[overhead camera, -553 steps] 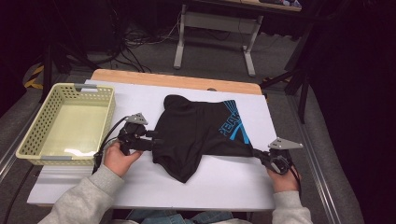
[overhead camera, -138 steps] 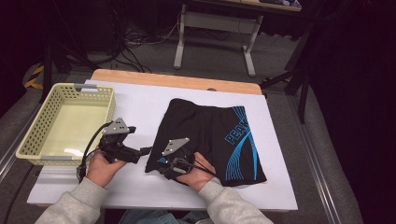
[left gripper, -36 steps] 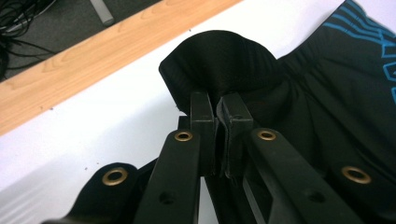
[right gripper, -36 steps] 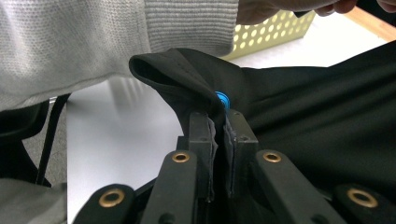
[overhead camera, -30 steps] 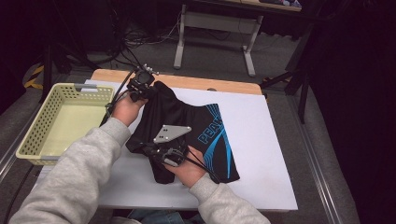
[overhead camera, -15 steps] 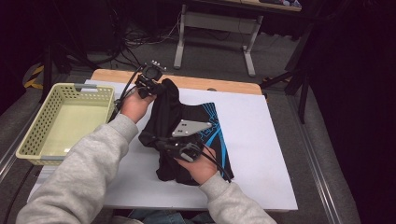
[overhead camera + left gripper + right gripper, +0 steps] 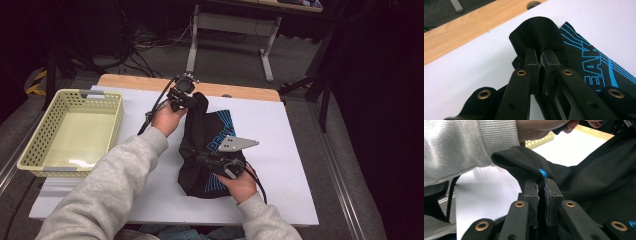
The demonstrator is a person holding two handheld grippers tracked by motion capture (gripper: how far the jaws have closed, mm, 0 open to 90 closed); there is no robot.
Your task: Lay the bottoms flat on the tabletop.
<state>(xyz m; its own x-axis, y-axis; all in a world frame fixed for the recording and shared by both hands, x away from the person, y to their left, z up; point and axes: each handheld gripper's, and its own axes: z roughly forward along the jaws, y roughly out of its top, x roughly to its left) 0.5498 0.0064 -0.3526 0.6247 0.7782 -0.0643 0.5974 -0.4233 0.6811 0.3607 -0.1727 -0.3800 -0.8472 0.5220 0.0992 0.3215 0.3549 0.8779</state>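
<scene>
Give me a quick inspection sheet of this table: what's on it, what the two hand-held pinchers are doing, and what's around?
Surface: white table top with a wooden strip along its far edge.
Job's things: black garment with blue print, partly folded and bunched in the middle of the table.
Clutter: yellow mesh basket at the left edge, nothing seen inside.
Grippers: left gripper shut on a fold at the garment's far end; right gripper shut on a fold at its near end.
Cables: a black cable trails from the left gripper, another from the right one.
Surroundings: grey floor, a metal stand and loose cords behind the table.
</scene>
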